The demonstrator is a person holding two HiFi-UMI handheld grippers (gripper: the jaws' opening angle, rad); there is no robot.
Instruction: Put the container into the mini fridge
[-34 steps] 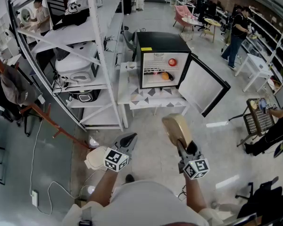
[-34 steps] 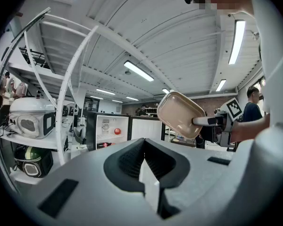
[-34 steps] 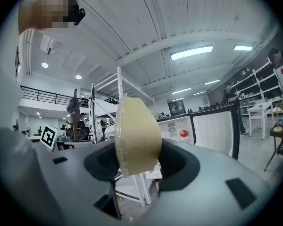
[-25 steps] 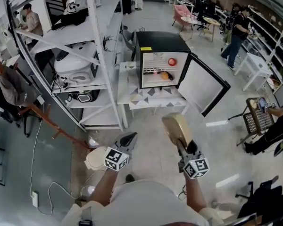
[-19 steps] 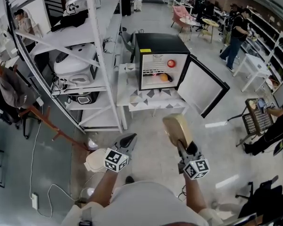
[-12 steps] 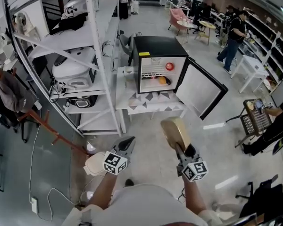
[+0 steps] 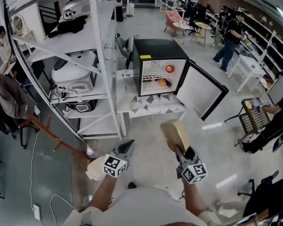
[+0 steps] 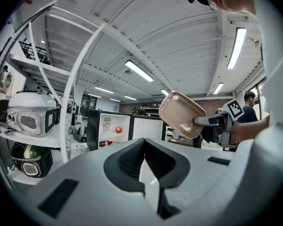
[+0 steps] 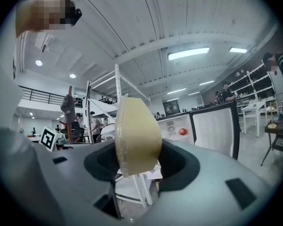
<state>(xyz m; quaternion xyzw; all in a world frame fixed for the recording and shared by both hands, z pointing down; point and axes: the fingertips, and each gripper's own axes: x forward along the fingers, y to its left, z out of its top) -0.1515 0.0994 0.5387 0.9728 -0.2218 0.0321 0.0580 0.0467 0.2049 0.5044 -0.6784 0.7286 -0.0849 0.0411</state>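
The black mini fridge (image 7: 160, 55) stands on a low white table (image 7: 151, 108), its door (image 7: 205, 91) swung open to the right. A red ball (image 7: 170, 68) and an orange item (image 7: 161, 83) lie on its shelves. My right gripper (image 7: 180, 146) is shut on a beige shallow container (image 7: 174, 133), held on edge above the floor, well short of the fridge. The right gripper view shows the container (image 9: 134, 135) between the jaws, with the fridge (image 9: 177, 126) beyond. My left gripper (image 7: 126, 148) hangs beside it, shut and empty. From the left gripper view the container (image 8: 181, 114) shows at the right.
A tall white shelving rack (image 7: 104, 55) with appliances stands left of the fridge. A round white object (image 7: 94, 167) lies on the floor by my left gripper. A wire basket cart (image 7: 250, 119) and a person (image 7: 278, 117) are at the right. Other people stand far behind.
The fridge now sits slightly lower and nearer in the head view, and both grippers sit a little lower in frame. The container stays held the same way.
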